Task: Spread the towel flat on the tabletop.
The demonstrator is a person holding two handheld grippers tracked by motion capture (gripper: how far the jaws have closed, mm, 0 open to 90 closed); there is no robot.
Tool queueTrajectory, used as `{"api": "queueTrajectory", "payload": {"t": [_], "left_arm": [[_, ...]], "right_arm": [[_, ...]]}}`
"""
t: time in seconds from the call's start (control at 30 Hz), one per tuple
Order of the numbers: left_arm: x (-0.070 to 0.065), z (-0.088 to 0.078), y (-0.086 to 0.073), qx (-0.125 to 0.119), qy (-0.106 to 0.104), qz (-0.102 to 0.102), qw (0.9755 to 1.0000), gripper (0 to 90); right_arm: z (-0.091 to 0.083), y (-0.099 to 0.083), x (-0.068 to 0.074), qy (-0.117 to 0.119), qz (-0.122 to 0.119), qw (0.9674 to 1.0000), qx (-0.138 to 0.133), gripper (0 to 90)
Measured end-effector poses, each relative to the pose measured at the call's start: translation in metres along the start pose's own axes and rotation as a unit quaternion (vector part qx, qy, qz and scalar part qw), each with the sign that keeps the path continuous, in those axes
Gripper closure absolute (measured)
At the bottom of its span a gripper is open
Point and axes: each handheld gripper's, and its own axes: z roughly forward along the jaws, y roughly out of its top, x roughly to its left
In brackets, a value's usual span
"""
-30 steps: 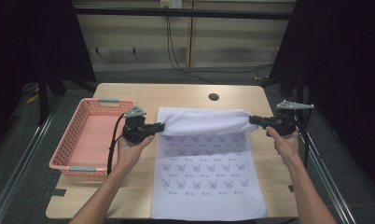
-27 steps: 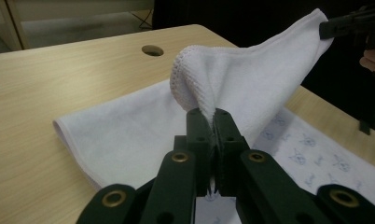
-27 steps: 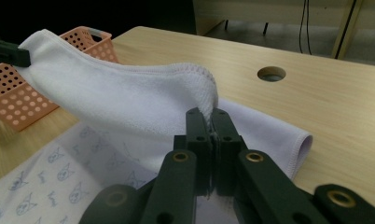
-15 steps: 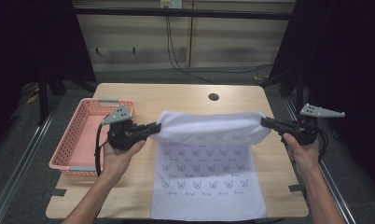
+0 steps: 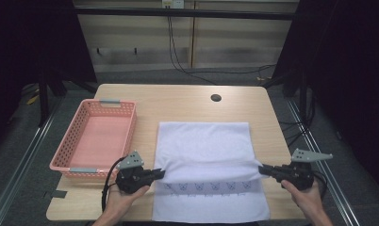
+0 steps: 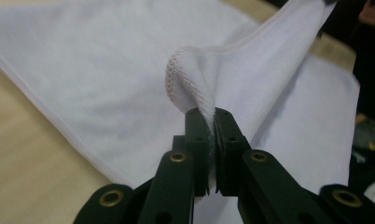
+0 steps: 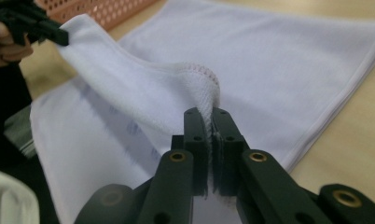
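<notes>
White towel (image 5: 204, 146) with small grey print, pink basket (image 5: 73, 141), black claws.

The pink basket (image 5: 95, 139) stands along the left edge of the counter (image 5: 187, 101), its raised walls the one tall obstacle there; its near end lies just beside the left gripper (image 5: 160, 173), leaving little room on that side. The white towel (image 5: 204, 146) lies flat over the middle and near part of the counter, folded toward the near edge, and is low enough to pass over. The right gripper (image 5: 263, 170) sits at the towel's right side, with a bare strip of counter running along the right edge. The far part of the counter is open wood, marked by a small dark hole (image 5: 216, 98) near the far edge.
</notes>
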Motion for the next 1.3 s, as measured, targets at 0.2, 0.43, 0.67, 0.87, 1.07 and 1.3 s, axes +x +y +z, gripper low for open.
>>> {"api": "queueTrajectory", "payload": {"t": [0.2, 0.43, 0.67, 0.87, 1.07, 1.3], "left_arm": [[-0.003, 0.008, -0.021, 0.051, -0.015, 0.002, 0.9986, 79.5], [-0.006, -0.001, -0.021, 0.028, -0.034, -0.005, 0.999, 68.5], [0.005, 0.016, -0.003, 0.02, -0.019, -0.008, 0.9996, 46.9], [-0.007, 0.032, -0.004, 0.061, -0.048, 0.031, 0.9965, 85.2], [-0.019, 0.019, -0.013, 0.053, -0.063, 0.04, 0.9958, 85.7], [-0.017, 0.016, -0.017, 0.048, -0.069, 0.034, 0.9959, 86.0]], "right_arm": [[0.007, -0.029, 0.008, 0.008, -0.006, 0.9977, 0.066, 78.6], [0.001, -0.043, 0.019, 0.017, -0.012, 0.9955, 0.092, 73.8], [-0.004, -0.046, 0.026, 0.025, -0.023, 0.9955, 0.088, 81.7], [-0.007, -0.049, 0.029, 0.026, -0.026, 0.9949, 0.094, 87.8], [-0.01, -0.043, 0.023, -0.005, -0.021, 0.9973, 0.071, 58.4], [0.034, -0.019, -0.004, -0.015, -0.006, 0.9941, 0.107, 42.4]]}}
